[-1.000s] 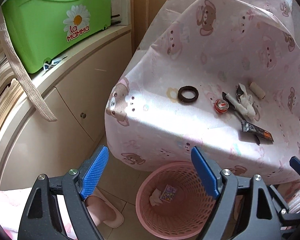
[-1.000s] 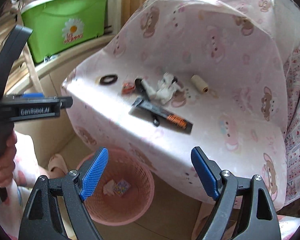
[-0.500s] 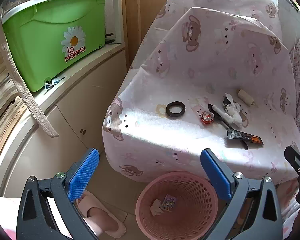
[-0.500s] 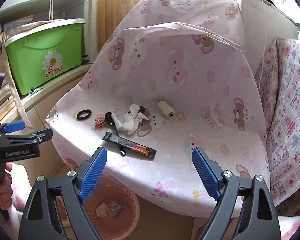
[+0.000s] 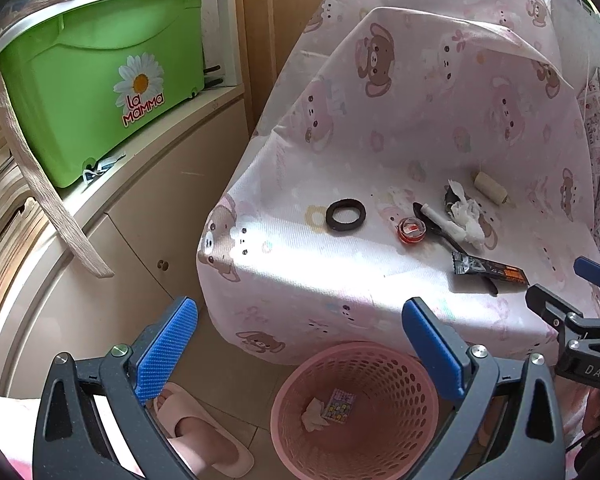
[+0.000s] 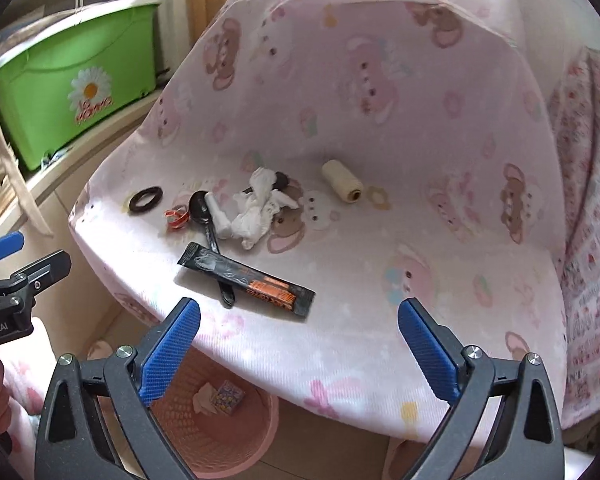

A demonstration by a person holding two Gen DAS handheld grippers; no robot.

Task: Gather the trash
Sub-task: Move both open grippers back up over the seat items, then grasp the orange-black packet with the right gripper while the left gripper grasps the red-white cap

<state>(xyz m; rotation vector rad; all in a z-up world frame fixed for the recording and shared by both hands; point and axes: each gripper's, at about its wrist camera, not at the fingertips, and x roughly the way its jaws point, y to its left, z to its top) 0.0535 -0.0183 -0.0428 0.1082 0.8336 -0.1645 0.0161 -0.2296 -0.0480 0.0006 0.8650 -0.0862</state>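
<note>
Trash lies on a seat covered in pink bear-print cloth (image 6: 380, 320): a black-and-orange sachet wrapper (image 6: 246, 278) over a black spoon (image 6: 210, 224), crumpled white tissue (image 6: 256, 208), a cream thread spool (image 6: 342, 180), a black ring (image 5: 345, 215) and a small red cap (image 5: 411, 230). Below the seat's front edge stands a pink mesh basket (image 5: 384, 440) holding a tissue scrap and a small colourful packet (image 5: 340, 404). My left gripper (image 5: 298, 320) hangs open and empty above the basket. The right gripper (image 6: 298, 312) is just short of the wrapper; its jaws are opening with nothing between them.
A green lidded box (image 5: 92, 92) sits on a beige cabinet shelf (image 5: 148, 168) to the left. On the tiled floor beside the basket is a foot in a pink slipper (image 5: 196, 436). Floral fabric (image 6: 592, 240) borders the seat on the right.
Both pairs of jaws have spread wider. The right gripper has swung from over the basket to face the seat and the wrapper. The left view has pulled back slightly.
</note>
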